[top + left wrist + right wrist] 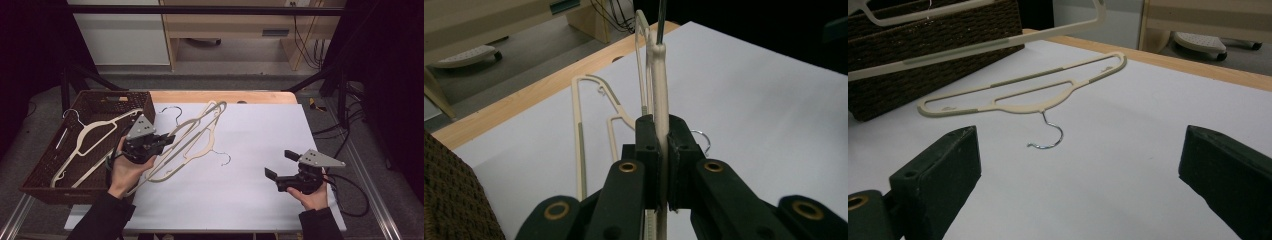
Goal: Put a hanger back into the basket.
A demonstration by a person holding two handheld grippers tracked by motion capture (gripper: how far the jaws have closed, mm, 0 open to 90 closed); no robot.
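Observation:
My left gripper (166, 140) (663, 126) is shut on a cream plastic hanger (188, 127) (659, 85) and holds it above the white table, next to the basket. In the right gripper view this hanger (998, 41) crosses the top, raised off the surface. A second cream hanger (202, 148) (1023, 95) lies flat on the white surface, its metal hook (223, 159) (1048, 136) pointing toward my right gripper. My right gripper (280, 164) (1083, 165) hovers low at the right front, open and holding nothing, short of that hook.
A dark wicker basket (42, 172) (923, 65) stands at the table's left edge with another cream hanger (90, 134) resting in it. A wooden strip (225, 96) borders the white sheet (260, 135) at the back. Cables (350, 200) trail off the right side.

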